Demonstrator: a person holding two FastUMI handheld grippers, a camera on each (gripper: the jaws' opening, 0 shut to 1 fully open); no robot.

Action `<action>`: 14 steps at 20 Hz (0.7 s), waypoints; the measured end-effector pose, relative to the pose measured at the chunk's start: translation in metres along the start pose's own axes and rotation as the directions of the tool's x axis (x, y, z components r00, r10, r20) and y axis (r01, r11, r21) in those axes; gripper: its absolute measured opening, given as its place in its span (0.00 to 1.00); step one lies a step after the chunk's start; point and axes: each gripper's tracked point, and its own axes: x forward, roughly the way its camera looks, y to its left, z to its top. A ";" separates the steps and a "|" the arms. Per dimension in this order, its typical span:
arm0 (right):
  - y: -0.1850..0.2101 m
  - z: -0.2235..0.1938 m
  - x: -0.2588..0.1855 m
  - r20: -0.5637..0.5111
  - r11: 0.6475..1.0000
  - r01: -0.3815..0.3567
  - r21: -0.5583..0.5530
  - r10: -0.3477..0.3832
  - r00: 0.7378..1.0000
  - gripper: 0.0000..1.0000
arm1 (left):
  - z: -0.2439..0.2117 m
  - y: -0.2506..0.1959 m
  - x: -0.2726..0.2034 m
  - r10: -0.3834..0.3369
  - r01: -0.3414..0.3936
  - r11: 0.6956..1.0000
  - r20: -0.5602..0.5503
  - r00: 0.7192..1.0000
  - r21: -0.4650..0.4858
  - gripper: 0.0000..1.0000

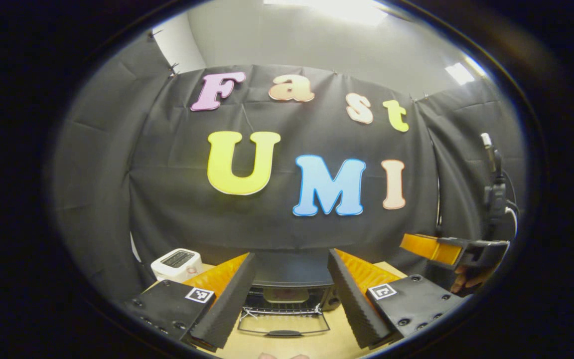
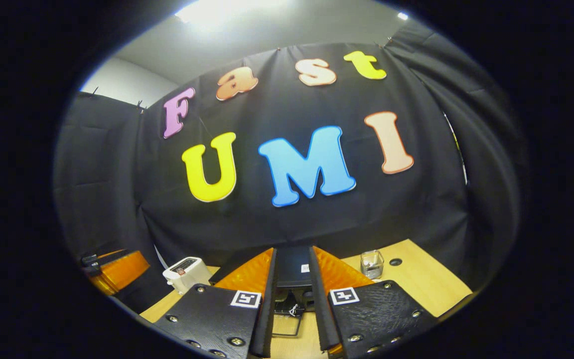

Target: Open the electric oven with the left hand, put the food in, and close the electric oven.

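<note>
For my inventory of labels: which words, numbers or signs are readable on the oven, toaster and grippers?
Oven: white sticker on top, too small to read.
Toaster: marks too blurred to read.
Left hand-held gripper: square coded tags, no words.
Right hand-held gripper: the same tags.

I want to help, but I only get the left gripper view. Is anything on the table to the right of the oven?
Observer: Yes. In the right gripper view a small clear jar stands on the table, right of the oven.
Operator: Is anything next to the jar?
Observer: A small dark round hole in the tabletop, just beside it.
Operator: Is the right gripper holding food?
Observer: No. The right gripper is open with a narrow gap, and nothing sits between its fingers.
</note>
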 end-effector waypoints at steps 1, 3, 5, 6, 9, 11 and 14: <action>-0.002 0.013 -0.005 0.032 1.000 0.002 -0.015 -0.001 0.999 0.39 | 0.003 -0.005 0.002 -0.007 0.007 1.000 0.005 1.000 0.002 1.00; -0.014 0.019 -0.018 0.059 0.999 0.009 -0.042 -0.007 0.998 0.46 | -0.008 -0.006 0.008 -0.012 0.012 1.000 -0.014 1.000 0.009 1.00; -0.019 0.016 -0.021 0.046 0.999 0.010 -0.036 -0.008 0.999 0.60 | -0.025 -0.004 0.018 0.015 -0.015 1.000 -0.075 0.997 0.000 0.96; -0.024 0.015 -0.023 0.040 0.999 0.020 -0.043 -0.018 0.999 0.67 | -0.037 -0.003 0.021 0.027 -0.028 1.000 -0.111 0.993 -0.013 0.97; -0.041 0.029 -0.029 0.061 0.997 0.048 -0.062 -0.044 0.997 0.83 | -0.086 -0.003 0.035 0.019 -0.028 0.999 -0.255 0.967 -0.033 0.97; -0.046 0.029 -0.028 0.070 0.996 0.052 -0.068 -0.048 0.996 0.84 | -0.134 -0.002 0.040 0.008 -0.015 1.000 -0.384 0.923 -0.015 1.00; -0.057 0.029 -0.026 0.069 0.995 0.063 -0.075 -0.058 0.996 0.83 | -0.191 0.001 0.041 0.021 -0.026 1.000 -0.531 0.847 -0.001 0.97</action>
